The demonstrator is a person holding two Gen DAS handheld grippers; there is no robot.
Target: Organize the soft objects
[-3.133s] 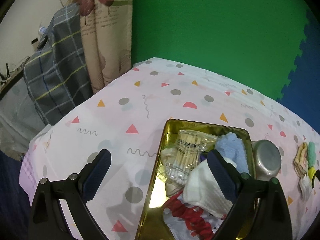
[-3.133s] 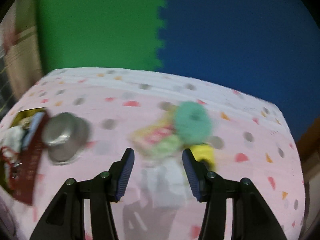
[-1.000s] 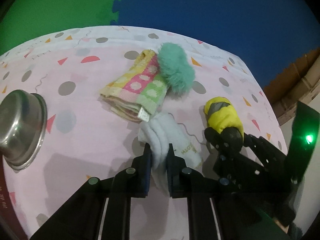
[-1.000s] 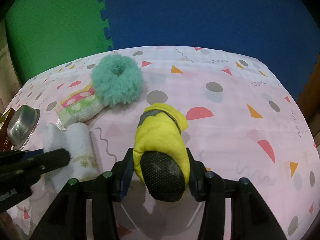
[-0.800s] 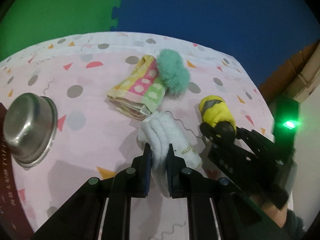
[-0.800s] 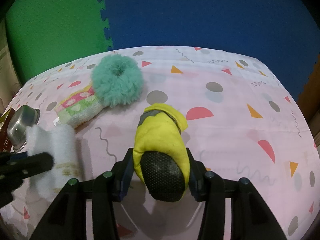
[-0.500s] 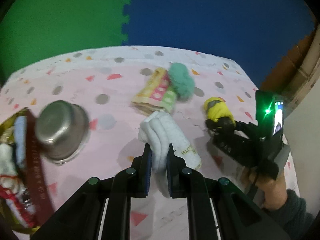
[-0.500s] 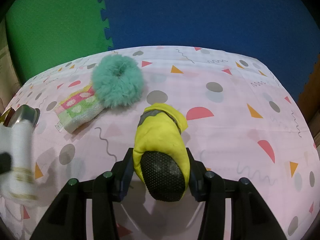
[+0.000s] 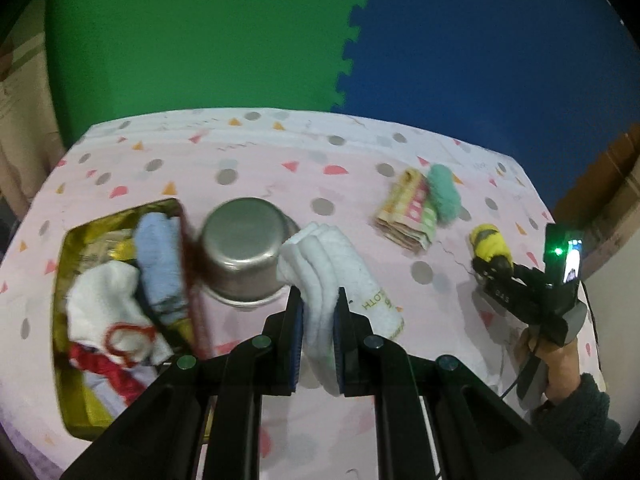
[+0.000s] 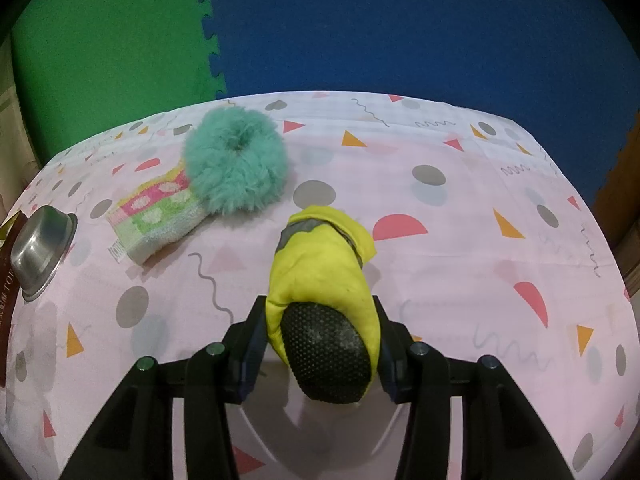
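My left gripper (image 9: 318,316) is shut on a folded white towel (image 9: 332,276) and holds it in the air above the table, between the steel bowl (image 9: 242,252) and the other soft things. My right gripper (image 10: 320,328) is shut on a yellow shoe with a black dotted sole (image 10: 324,292), low over the table; it also shows in the left wrist view (image 9: 490,246). A teal fluffy scrunchie (image 10: 236,164) rests against a folded striped towel (image 10: 156,212) on the cloth. A gold tin (image 9: 66,292) at the left holds several cloths.
The steel bowl (image 10: 40,250) stands upside down beside the tin. A dark red tin lid (image 9: 192,280) leans at the tin's right edge. Green and blue foam mats (image 9: 344,60) form the back wall. The table's right edge is near my right gripper.
My left gripper has lifted the white towel off the table and carried it left toward the bowl and tin. The right gripper has kept still with the yellow shoe.
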